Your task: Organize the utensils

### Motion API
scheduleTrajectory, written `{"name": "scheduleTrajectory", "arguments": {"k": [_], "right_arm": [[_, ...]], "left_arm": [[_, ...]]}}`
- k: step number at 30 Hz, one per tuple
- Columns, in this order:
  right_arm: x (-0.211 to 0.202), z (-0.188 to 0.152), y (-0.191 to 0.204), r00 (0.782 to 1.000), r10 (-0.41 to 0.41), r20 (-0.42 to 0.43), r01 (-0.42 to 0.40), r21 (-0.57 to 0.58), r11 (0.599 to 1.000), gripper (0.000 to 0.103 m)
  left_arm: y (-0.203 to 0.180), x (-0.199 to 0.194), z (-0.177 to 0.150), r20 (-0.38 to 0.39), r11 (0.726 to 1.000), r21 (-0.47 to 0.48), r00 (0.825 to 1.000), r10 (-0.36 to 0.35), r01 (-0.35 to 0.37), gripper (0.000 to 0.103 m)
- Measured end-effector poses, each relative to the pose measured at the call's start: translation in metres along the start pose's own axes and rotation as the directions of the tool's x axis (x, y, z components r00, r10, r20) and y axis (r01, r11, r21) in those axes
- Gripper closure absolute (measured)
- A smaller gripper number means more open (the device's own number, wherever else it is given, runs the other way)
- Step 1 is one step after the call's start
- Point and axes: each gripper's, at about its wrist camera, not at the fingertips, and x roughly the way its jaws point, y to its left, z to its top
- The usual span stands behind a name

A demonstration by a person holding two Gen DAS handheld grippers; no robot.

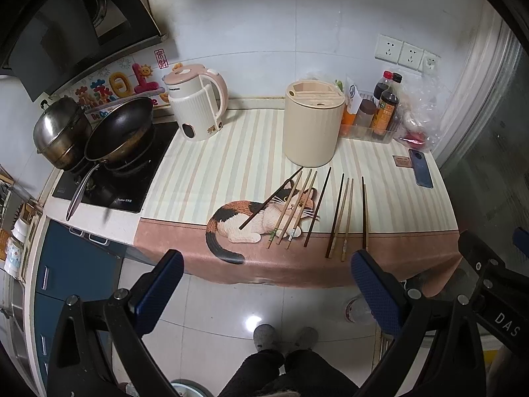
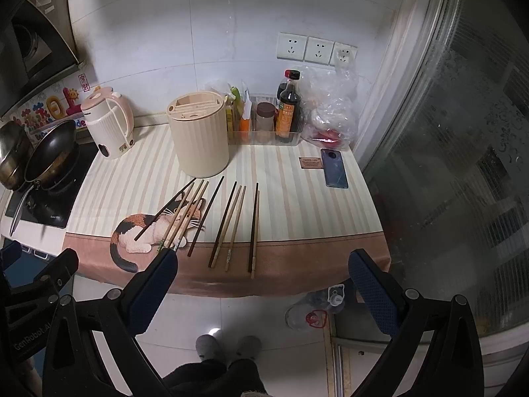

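**Chopsticks laid out, holder waiting, both grippers empty**

Here, reading left to right, a wok (image 1: 119, 129) sat on the stove, then a pink-and-cream electric kettle (image 1: 196, 106), then the cream utensil holder (image 1: 312, 122) with slotted top. The chopsticks (image 1: 310, 208) lay loose on the cat-print mat (image 1: 198, 178) in front of the holder, one dark stick crossed over the pale ones. Further right stood soy sauce bottles (image 2: 288, 109) and a blue phone (image 2: 334, 168).

The left gripper (image 1: 266, 289) hung released off the counter edge, grasping nothing; the right gripper (image 2: 261, 292) was likewise spread and empty.

Risks, as I judged them: the crossed stick could drag its neighbours when lifted, and thin round sticks might roll or slip from the pads, or miss a narrow slot.

Legible writing: "DAS" and "GenRobot.AI" on the gripper bodies; the kettle's brand was too blurred.
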Motion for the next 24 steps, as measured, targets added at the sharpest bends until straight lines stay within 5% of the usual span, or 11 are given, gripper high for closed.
{"name": "scheduleTrajectory", "arguments": {"k": [24], "right_arm": [[-0.010,0.002,-0.004,1.000,0.003,0.014,-0.003,-0.003,1.000,0.000]], "left_arm": [[-0.001,-0.001,0.000,0.006,1.000,0.001,1.000,-0.001,0.001,0.000]]}}
